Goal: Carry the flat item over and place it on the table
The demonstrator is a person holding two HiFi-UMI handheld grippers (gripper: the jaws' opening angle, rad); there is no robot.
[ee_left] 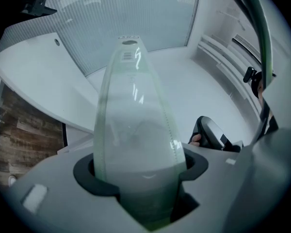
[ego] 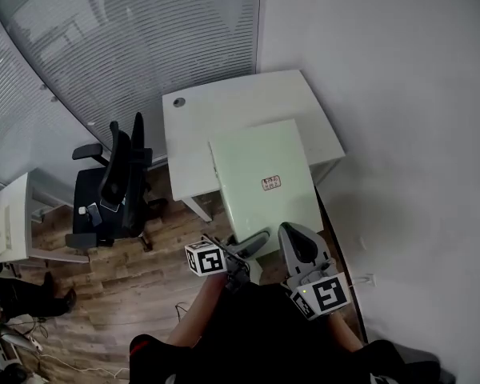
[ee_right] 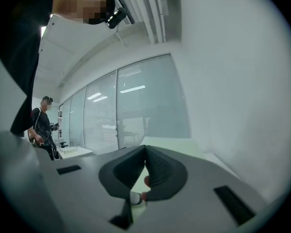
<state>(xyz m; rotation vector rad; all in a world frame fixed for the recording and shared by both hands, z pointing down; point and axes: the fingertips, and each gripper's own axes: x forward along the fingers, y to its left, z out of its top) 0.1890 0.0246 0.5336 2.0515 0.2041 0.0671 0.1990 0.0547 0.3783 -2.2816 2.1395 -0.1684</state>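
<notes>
The flat item is a pale green, translucent panel (ego: 260,174) with a small red label, held level in front of me and reaching out over the near edge of the white table (ego: 224,106). My left gripper (ego: 250,244) is shut on the panel's near edge. In the left gripper view the panel (ee_left: 133,130) runs forward from between the jaws of the left gripper (ee_left: 138,171), with the table (ee_left: 34,76) to its left. My right gripper (ego: 298,240) holds the near right part. In the right gripper view the right gripper (ee_right: 145,155) has its pads closed together, with the panel (ee_right: 172,143) beyond them.
A black office chair (ego: 112,186) stands left of the table on the wooden floor (ego: 144,270). A glass wall with blinds (ego: 104,38) runs behind, and a white wall (ego: 400,134) is close on the right. Another white desk (ego: 8,218) sits far left. A person (ee_right: 41,125) stands in the distance.
</notes>
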